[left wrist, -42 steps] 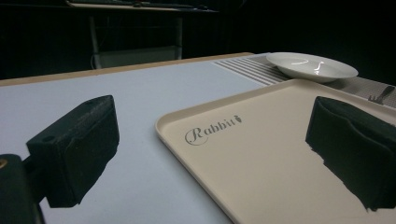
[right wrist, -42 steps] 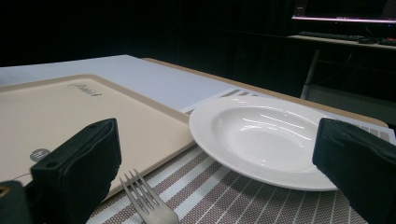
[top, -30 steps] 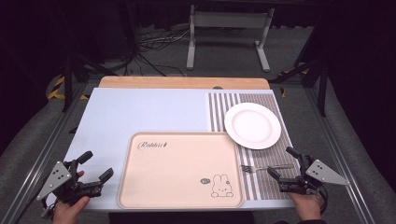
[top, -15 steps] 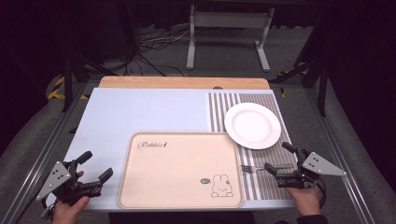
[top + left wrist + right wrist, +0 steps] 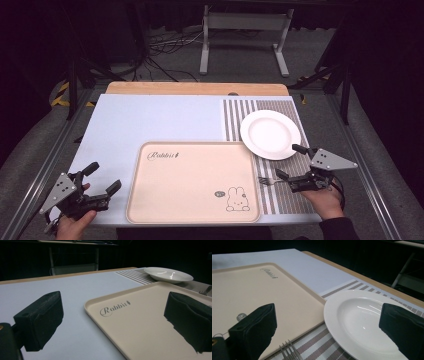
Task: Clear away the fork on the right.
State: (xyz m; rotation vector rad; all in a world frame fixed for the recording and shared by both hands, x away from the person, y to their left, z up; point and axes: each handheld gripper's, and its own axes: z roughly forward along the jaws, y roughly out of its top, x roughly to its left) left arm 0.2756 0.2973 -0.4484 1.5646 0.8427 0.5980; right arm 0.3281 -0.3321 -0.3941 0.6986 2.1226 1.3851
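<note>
Beside the fork [image 5: 270, 179], the right tongs [image 5: 288, 165] are now brought closer, jaws spread, readying a grasp; the left tongs [image 5: 104, 178] are left idle, unclenched.

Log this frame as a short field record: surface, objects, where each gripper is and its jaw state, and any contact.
surface: pale blue table mat, striped placemat at its right
tray: beige rabbit-print tray, near centre, nothing on it
plate: white plate on the striped placemat, beside the tray's far right corner
fork: fork on the placemat, just right of the tray
left gripper: open, at the tray's left edge, holding nothing
right gripper: open, just beyond the fork, jaws toward the plate
contact: neither gripper grips anything
</note>
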